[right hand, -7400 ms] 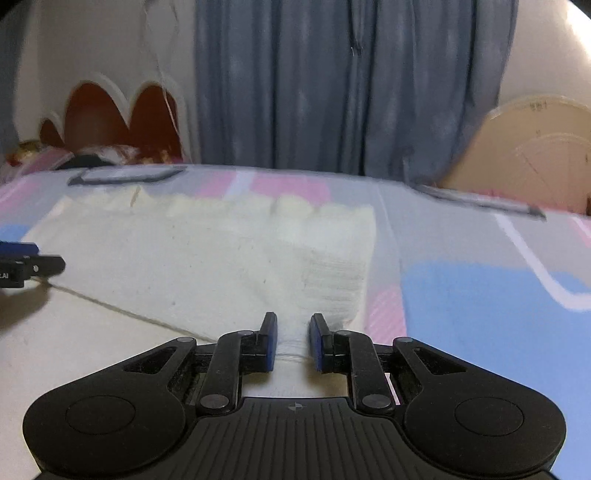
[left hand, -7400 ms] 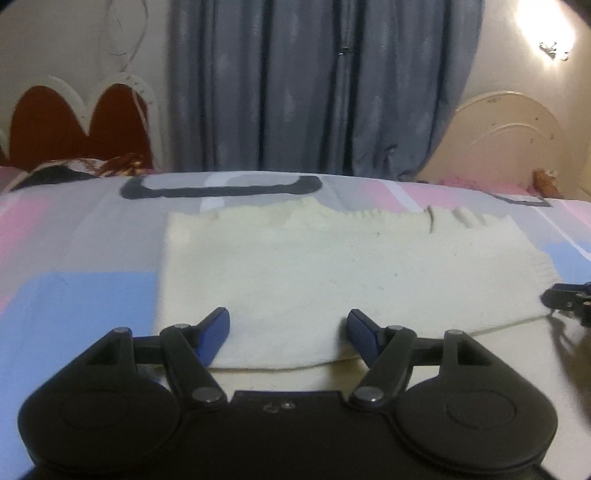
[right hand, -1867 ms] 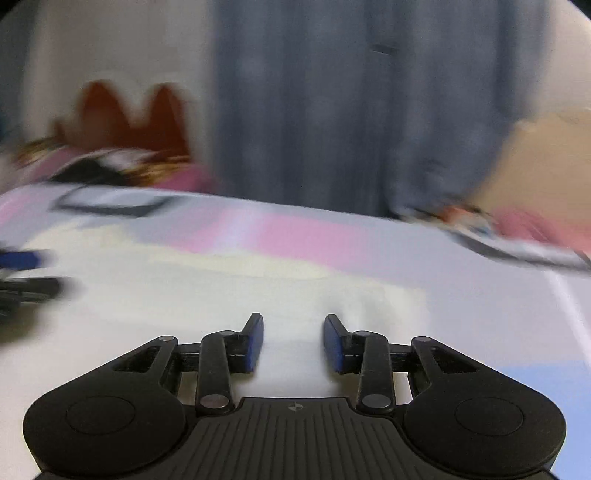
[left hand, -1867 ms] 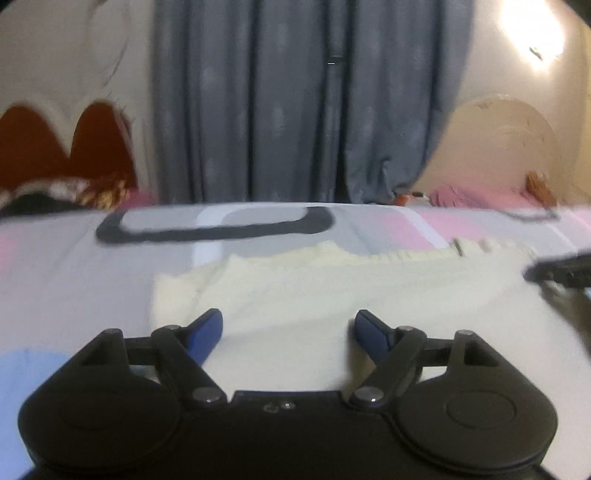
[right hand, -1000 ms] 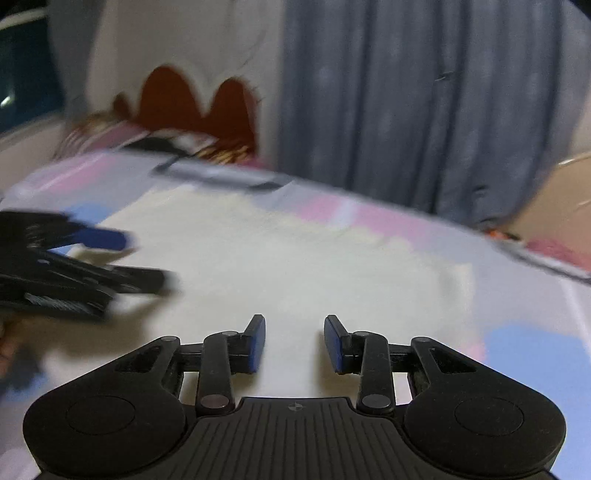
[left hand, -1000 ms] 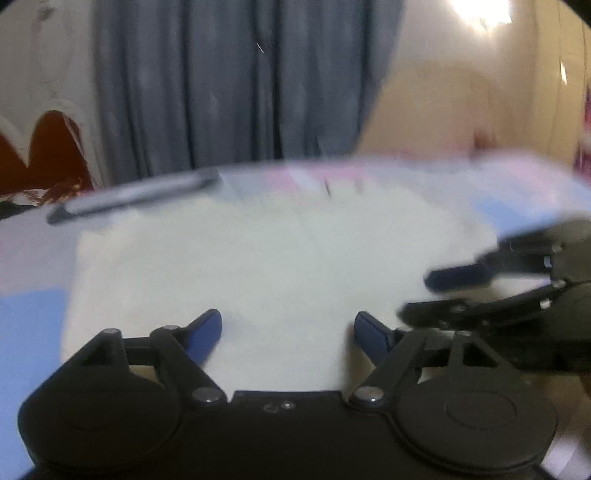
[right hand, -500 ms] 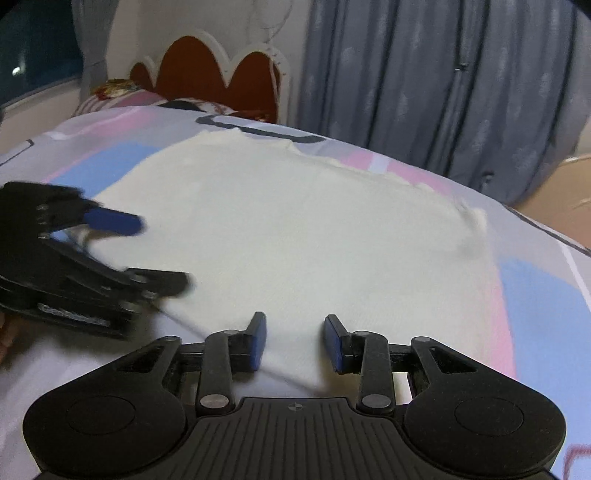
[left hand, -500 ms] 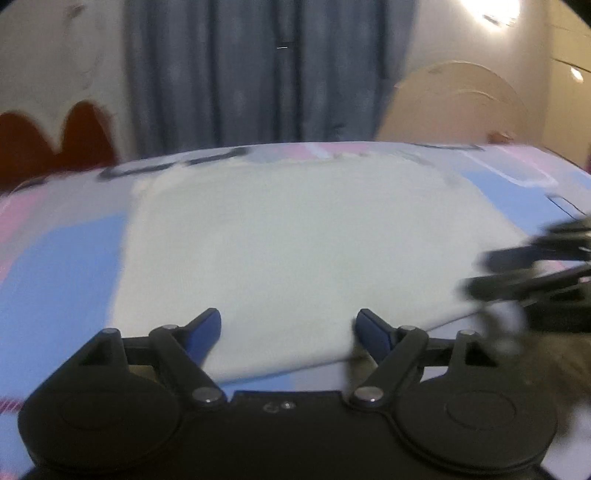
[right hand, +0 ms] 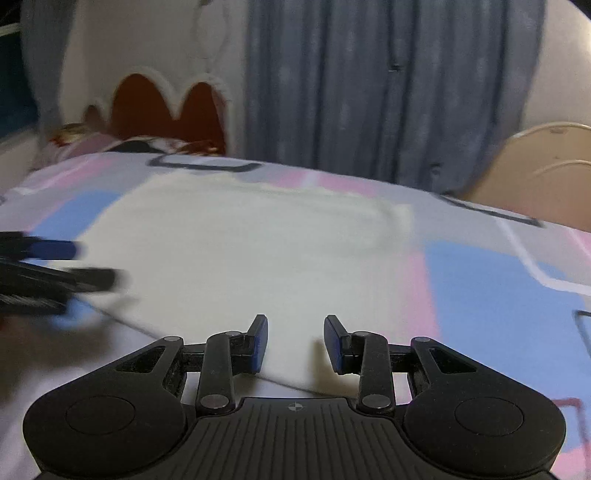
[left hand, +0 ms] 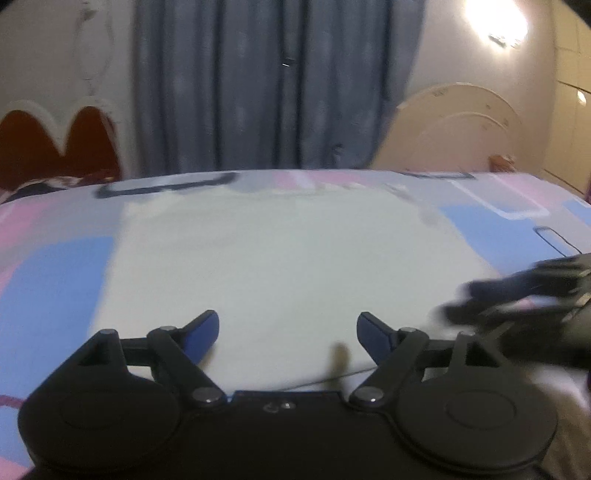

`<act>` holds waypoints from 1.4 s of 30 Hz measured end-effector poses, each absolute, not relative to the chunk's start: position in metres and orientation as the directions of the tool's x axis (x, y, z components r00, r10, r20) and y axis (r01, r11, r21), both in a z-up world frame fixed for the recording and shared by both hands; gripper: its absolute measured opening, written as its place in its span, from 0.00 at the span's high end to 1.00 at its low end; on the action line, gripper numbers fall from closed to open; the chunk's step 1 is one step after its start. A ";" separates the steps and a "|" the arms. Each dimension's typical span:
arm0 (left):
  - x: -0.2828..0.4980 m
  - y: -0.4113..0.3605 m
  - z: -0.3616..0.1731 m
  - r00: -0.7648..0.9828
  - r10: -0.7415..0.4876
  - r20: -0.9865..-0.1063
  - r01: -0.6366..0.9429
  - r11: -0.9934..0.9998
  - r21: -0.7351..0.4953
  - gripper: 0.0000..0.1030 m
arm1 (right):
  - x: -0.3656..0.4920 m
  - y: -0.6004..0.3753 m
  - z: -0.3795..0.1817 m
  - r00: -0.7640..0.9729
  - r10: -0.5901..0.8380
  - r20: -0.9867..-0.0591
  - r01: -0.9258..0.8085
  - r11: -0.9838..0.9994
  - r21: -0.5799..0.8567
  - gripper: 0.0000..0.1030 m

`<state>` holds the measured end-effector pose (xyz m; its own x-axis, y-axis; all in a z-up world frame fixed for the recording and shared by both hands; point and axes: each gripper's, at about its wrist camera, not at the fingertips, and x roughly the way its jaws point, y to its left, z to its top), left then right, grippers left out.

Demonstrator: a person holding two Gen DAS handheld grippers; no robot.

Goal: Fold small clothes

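Pastel bedspread [left hand: 55, 273] bears cream garment [left hand: 288, 266] ahead of both spread, empty tools [left hand: 288, 332] [right hand: 295, 341].

- A bedroom in a home.
- A bed [left hand: 55, 266] fills the foreground, covered with a sheet printed in pink, blue and grey blocks with dark outlined rectangles.
- A scalloped headboard [right hand: 166, 107], red-brown with a pale border, stands at the far left, with patterned bedding [right hand: 110, 144] bunched just below it.
- Long grey-blue curtains [left hand: 277, 85] hang against the far wall, drawn shut.
- A cream arched board [left hand: 461, 129], like a second headboard or footboard, rises at the far right.
- A wall lamp [left hand: 495, 18] glows on the plain pale wall [left hand: 55, 48] above it.
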<state>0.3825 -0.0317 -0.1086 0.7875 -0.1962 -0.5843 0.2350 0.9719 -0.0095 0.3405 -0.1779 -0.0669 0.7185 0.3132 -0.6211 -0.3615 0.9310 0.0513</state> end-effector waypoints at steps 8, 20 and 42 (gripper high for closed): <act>0.383 -0.006 -0.126 0.786 -0.086 -0.612 0.144 0.988 0.046 0.20 | 0.336 -0.193 -0.074 0.741 0.257 -0.620 -0.313 0.949 0.019 0.78; 0.464 0.040 -0.122 0.794 -0.013 -0.607 0.054 0.997 0.049 0.20 | 0.441 -0.235 -0.052 0.802 0.181 -0.570 -0.186 0.981 0.050 0.79; 0.472 0.038 -0.125 0.736 0.003 -0.677 0.071 0.994 0.082 0.14 | 0.402 -0.235 -0.053 0.764 0.172 -0.622 -0.210 0.978 0.013 0.79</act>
